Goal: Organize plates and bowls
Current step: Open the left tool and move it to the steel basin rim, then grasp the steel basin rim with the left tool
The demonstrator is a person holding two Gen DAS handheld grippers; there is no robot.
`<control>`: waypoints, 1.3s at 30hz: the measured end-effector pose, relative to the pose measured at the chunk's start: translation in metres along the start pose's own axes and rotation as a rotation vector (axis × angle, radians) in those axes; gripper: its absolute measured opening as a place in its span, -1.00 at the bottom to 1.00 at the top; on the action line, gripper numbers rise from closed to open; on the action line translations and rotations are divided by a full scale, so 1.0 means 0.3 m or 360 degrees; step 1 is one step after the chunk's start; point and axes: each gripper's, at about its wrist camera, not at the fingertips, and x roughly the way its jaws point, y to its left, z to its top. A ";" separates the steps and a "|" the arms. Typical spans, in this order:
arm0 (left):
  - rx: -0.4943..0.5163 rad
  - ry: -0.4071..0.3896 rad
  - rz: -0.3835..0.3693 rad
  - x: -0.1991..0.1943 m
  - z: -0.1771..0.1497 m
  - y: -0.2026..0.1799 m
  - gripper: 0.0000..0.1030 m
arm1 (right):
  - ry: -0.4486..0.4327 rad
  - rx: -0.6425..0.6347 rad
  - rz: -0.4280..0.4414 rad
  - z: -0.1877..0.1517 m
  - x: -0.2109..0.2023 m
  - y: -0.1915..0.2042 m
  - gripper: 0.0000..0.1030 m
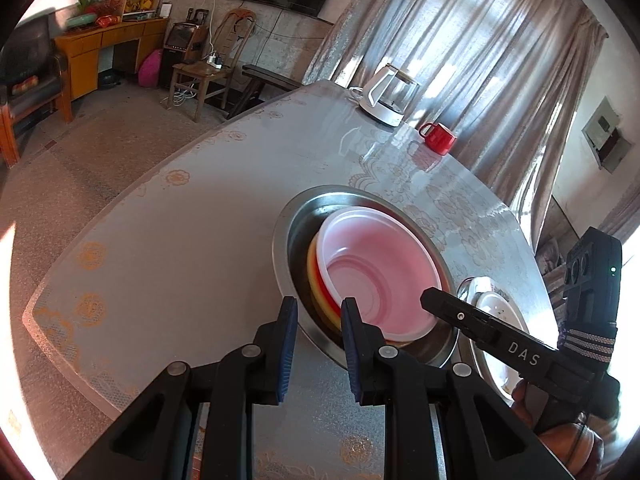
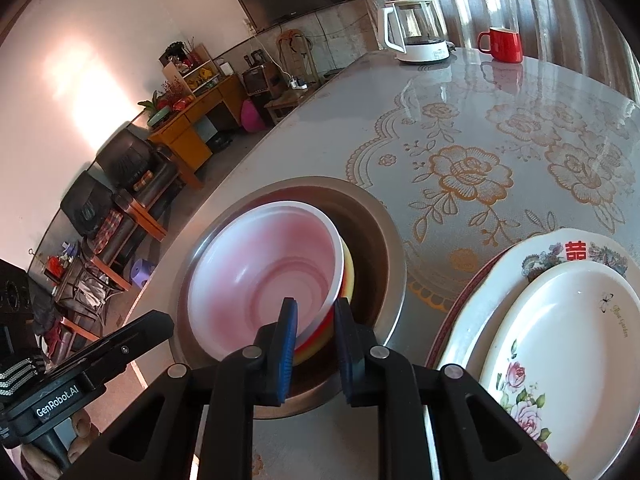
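One counter [image 2: 480, 128], covered with a grey cloth printed with gold roses under a glossy sheet, carries every item. Nearest its front edge stands a round steel basin [image 2: 384, 240], upright, with a wide flat rim. Just beside the basin, on the right-hand side, lies a stack of ceramic plates [image 2: 560, 320]: a white oval plate with pink flowers sits on a larger plate with a red character, and a dark red rim shows beneath them. Inside the basin rests a stack of plastic bowls [image 2: 260, 272], tilted and leaning toward the basin's left wall; the top bowl is white with a pink interior, and red and yellow rims show below it. At the far edge of the counter, well apart from the basin, stand a glass kettle [image 2: 420, 28] on a white base and, next to it, a red mug [image 2: 506, 44]. The right gripper [image 2: 316, 344] is clamped on the near rim of the bowl stack, one blue pad inside the top bowl and the other outside the stack. The left gripper [image 1: 319, 344] has its jaws drawn nearly together at the basin's near rim, which shows in the narrow gap; whether the pads press on it cannot be told.
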 end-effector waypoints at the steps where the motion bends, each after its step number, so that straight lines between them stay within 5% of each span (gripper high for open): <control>1: -0.0002 0.0000 0.0004 0.000 -0.001 0.002 -0.56 | 0.0001 0.0013 0.0011 0.000 -0.002 -0.005 -0.66; 10: -0.0007 -0.0006 0.0049 -0.001 -0.006 0.016 -0.50 | -0.0047 0.0069 0.0061 -0.016 -0.062 -0.024 -0.49; 22: -0.0013 -0.0004 0.0104 -0.009 -0.009 0.018 -0.35 | -0.0142 0.0065 -0.0086 -0.051 -0.149 -0.067 -0.49; 39: 0.0074 0.0020 0.0103 0.086 0.068 0.048 -0.37 | -0.0093 0.0000 -0.0082 0.018 -0.075 -0.095 -0.50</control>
